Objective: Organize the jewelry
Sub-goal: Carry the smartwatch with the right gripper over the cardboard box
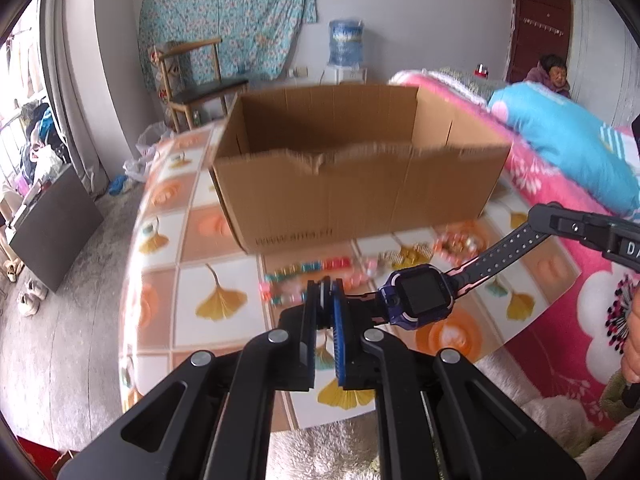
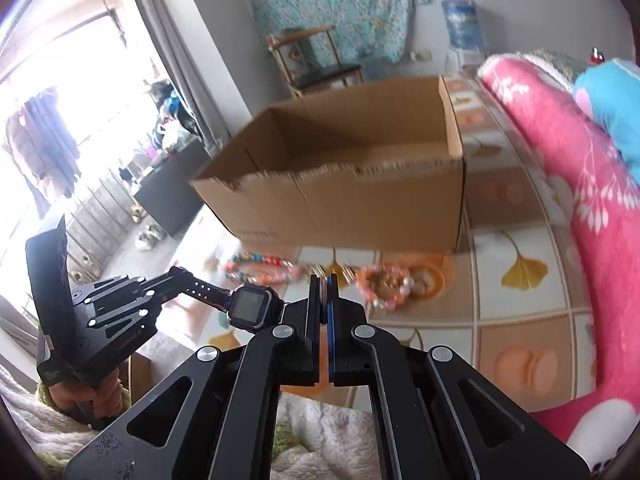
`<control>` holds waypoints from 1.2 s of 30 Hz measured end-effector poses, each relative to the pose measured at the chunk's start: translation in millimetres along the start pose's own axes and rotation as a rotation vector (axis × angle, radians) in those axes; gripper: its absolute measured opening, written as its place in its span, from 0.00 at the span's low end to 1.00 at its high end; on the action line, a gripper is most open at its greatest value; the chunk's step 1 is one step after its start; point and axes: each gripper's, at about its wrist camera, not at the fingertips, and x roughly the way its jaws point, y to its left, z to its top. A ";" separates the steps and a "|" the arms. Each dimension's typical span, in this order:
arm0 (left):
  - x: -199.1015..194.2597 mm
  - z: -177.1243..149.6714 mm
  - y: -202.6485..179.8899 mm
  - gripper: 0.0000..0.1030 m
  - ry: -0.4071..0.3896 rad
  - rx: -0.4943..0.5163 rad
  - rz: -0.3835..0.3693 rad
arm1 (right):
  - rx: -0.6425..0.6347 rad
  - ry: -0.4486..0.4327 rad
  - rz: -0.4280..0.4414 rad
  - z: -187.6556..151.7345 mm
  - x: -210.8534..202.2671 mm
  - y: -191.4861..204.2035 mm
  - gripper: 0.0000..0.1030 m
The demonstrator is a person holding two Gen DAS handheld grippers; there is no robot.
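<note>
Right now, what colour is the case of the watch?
The watch has a dark blue-purple case around a black screen; the left wrist view shows it best.

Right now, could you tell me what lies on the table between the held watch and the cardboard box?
Beaded bracelets and small gold pieces lie on the tablecloth between the watch and the cardboard box, shown in both wrist views.

Worktop (image 1: 224, 300) patterned with ginkgo leaves; centre frame, open cardboard box (image 1: 360, 200) standing on it, bead bracelets (image 1: 304, 280) strewn just below the box.
</note>
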 end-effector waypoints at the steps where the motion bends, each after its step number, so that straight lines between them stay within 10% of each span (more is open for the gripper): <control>1: -5.8 6.2 1.2 0.07 -0.021 0.005 0.001 | -0.012 -0.016 0.003 4.0 -3.1 1.8 0.01; 13: -14.6 131.9 34.9 0.06 -0.242 0.057 0.003 | -0.216 -0.202 0.037 113.8 1.7 17.9 0.01; 28: 166.0 217.5 80.5 0.06 0.162 0.040 0.010 | 0.000 0.309 0.053 199.6 178.8 -34.1 0.01; 36: 201.6 228.7 81.5 0.07 0.217 0.063 0.043 | 0.005 0.381 -0.001 204.6 217.3 -42.4 0.01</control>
